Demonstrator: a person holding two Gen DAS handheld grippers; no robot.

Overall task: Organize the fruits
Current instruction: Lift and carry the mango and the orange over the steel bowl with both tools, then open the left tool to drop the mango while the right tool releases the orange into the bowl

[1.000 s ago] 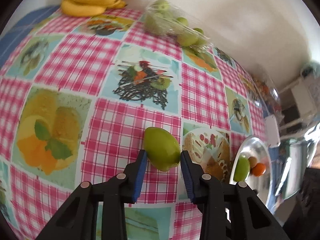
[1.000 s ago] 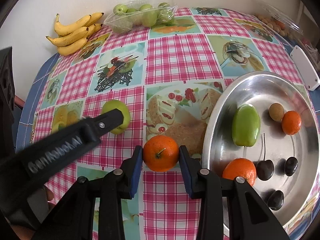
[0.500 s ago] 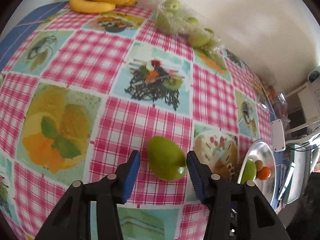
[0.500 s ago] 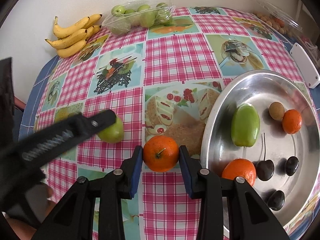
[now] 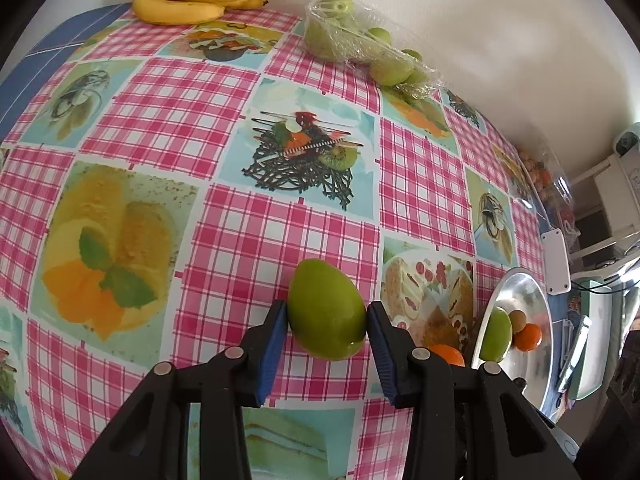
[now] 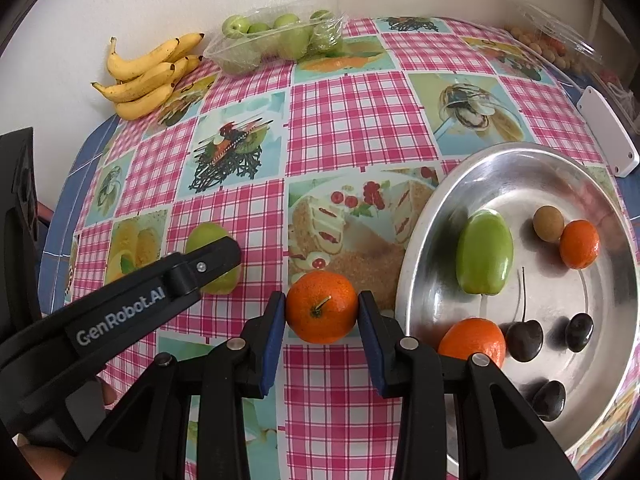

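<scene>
- Checked pink tablecloth (image 6: 356,120) with printed food panels covers the table; a white wall stands behind the far edge.
- Left gripper (image 5: 327,316): jaws closing, blue pads at both sides of a green fruit (image 5: 326,310) that rests on the cloth near the front edge. Pads appear to touch its skin.
- Right gripper (image 6: 322,308): clenched on an orange (image 6: 322,306), pads pressed on both flanks, just beside the tray rim.
- Tray (image 6: 420,264), metal, toward the right edge: holds a second green fruit (image 6: 485,258), two oranges, a small brown fruit (image 6: 548,223), and dark cherries (image 6: 525,340).
- Far edge, by the wall: bananas (image 6: 148,74) at the left corner; a clear pack of green fruits (image 6: 276,38) just beside them.
- Far right corner: a clear box (image 6: 556,46) of small fruits and a white device (image 6: 608,136) near the right edge.
</scene>
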